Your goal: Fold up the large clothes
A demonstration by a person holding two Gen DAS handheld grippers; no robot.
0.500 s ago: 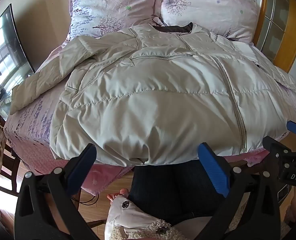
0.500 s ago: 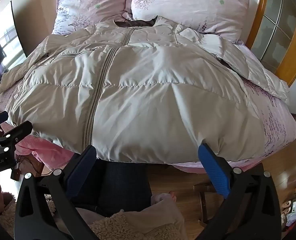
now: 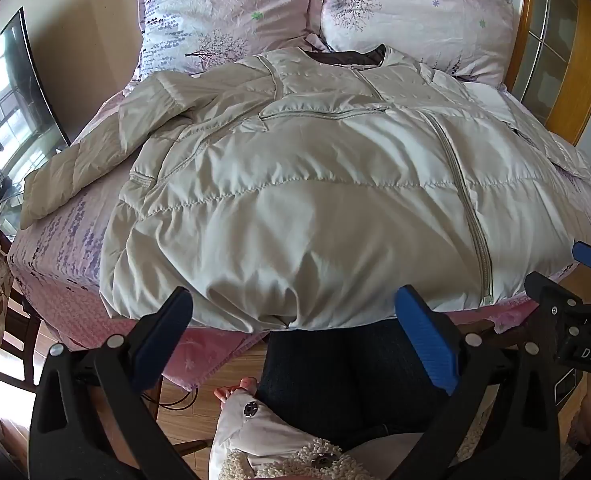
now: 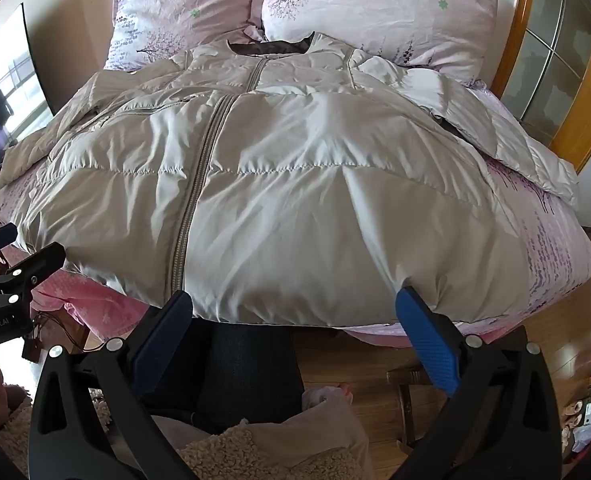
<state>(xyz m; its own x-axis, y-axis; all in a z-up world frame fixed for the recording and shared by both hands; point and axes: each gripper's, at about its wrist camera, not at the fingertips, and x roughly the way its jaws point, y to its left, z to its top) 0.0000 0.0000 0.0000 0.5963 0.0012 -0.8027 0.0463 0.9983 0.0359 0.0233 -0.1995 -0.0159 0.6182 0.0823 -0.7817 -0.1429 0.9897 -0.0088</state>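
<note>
Puffy, glossy beige quilted jacket [image 3: 315, 200] fills mid-frame, spread flat, zipped, on my pink floral bed [image 3: 55, 248]. My left gripper [image 3: 295, 344] and right gripper [image 4: 295, 340] gape, released, empty.

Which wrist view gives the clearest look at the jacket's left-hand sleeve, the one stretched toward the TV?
The left wrist view: the sleeve lies fully visible from shoulder to cuff across the bedsheet. The right wrist view shows it only foreshortened at the frame's left edge.

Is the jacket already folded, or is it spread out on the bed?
Spread out. The jacket lies flat, front up and zipped, on the bed, with both sleeves out to the sides and no fold made yet.
</note>
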